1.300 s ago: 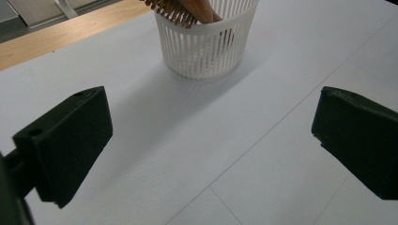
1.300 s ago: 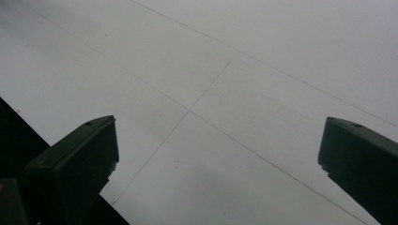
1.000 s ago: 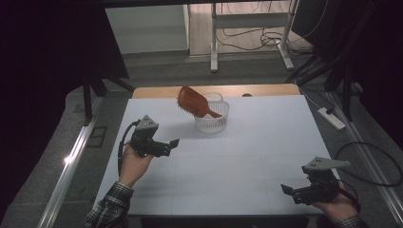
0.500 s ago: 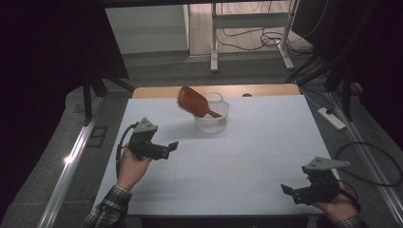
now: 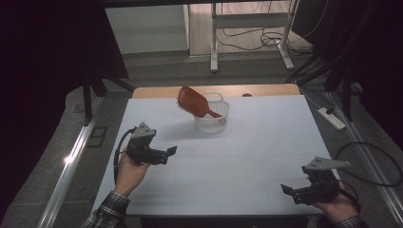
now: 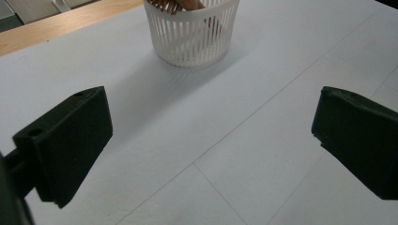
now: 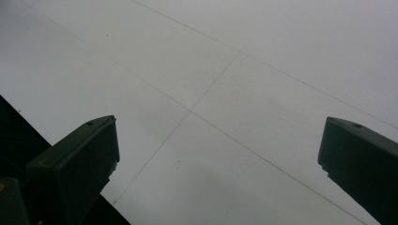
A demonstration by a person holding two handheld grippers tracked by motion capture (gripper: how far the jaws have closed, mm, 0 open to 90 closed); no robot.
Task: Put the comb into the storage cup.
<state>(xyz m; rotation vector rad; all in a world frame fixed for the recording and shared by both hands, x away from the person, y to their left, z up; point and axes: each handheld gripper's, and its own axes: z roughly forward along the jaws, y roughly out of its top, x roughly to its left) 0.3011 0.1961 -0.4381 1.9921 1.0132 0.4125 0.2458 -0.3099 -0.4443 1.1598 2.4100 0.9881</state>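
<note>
A white slatted basket [image 5: 212,117] stands near the far middle of the white table [image 5: 266,142]. A brown hairbrush [image 5: 193,102] leans in it, handle down, head sticking out to the upper left. The left gripper view has the basket [image 6: 192,33] ahead with the brush's bristles [image 6: 164,4] at the top edge. My left gripper [image 5: 171,153] hovers open over the table's left side, pointing right, well short of the basket, its jaws wide apart with nothing between them [image 6: 211,136]. My right gripper [image 5: 285,191] is open at the near right corner, over bare tabletop [image 7: 218,154].
A wooden strip [image 5: 266,89] edges the table's far side. A white power strip [image 5: 332,118] and cables lie on the floor to the right. Metal frame legs [image 5: 214,42] stand beyond the table. The dark near edge of the table appears in the right gripper view [image 7: 28,126].
My left gripper has drifted slightly toward the near edge of the table. The right gripper, basket and brush have stayed put.
</note>
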